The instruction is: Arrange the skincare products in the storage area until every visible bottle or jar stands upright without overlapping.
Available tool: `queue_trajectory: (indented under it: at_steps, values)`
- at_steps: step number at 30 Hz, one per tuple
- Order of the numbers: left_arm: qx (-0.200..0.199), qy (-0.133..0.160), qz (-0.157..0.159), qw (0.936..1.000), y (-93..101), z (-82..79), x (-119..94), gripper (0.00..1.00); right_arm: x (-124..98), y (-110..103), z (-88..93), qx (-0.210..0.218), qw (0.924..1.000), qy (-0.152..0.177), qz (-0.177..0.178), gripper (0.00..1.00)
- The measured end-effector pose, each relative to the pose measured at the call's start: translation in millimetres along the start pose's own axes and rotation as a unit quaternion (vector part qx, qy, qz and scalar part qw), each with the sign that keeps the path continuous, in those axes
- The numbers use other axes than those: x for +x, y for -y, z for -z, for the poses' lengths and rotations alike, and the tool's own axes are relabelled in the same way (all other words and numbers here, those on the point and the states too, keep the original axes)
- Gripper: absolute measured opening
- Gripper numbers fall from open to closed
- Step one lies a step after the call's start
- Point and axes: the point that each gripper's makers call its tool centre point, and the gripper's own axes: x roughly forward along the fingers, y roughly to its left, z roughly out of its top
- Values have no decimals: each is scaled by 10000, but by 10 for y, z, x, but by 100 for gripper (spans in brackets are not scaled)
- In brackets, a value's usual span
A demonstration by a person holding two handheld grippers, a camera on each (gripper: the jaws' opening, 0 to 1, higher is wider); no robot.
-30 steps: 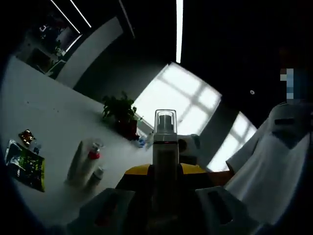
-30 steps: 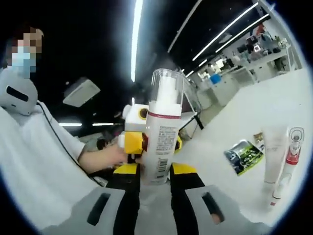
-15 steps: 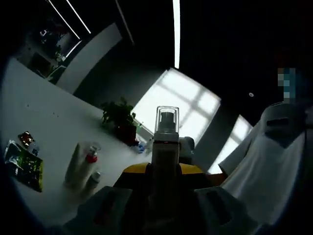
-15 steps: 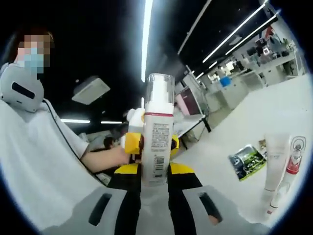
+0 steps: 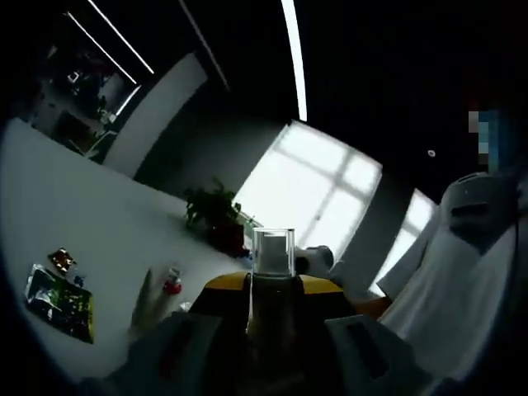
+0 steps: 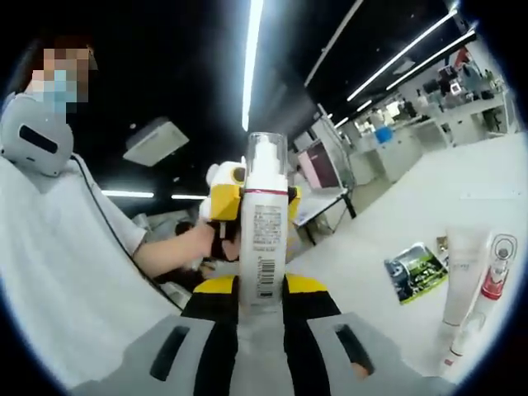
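Both hand-held grippers, right [image 6: 261, 309] and left [image 5: 272, 330], seem to pinch the upright pump bottle [image 6: 262, 235] above the white table [image 6: 470, 190], near a lying tube [image 6: 459, 272].

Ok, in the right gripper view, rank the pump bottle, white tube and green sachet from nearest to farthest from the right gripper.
1. pump bottle: between the right gripper fingers.
2. white tube: right side, on the table.
3. green sachet: beyond the tube, farther along the table.
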Motion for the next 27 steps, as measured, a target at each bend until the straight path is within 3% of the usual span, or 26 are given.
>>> queue_trajectory:
  at_steps: [14,17,20,27]
  values:
    - [663,-301,-507,9961,-88,-26,27,23,-12,100,9,-163,9997,-160,48,19]
    - [936,-383,-586,9932,-75,-25,44,23,-19,139,10,-415,9988,-209,175,20]
    - [1285,-651,-586,9878,-51,43,74,23,-25,159,63,-594,9973,-351,264,20]
    - [1577,-985,-614,9806,-78,131,116,23,-89,269,136,-1101,9909,-529,560,20]
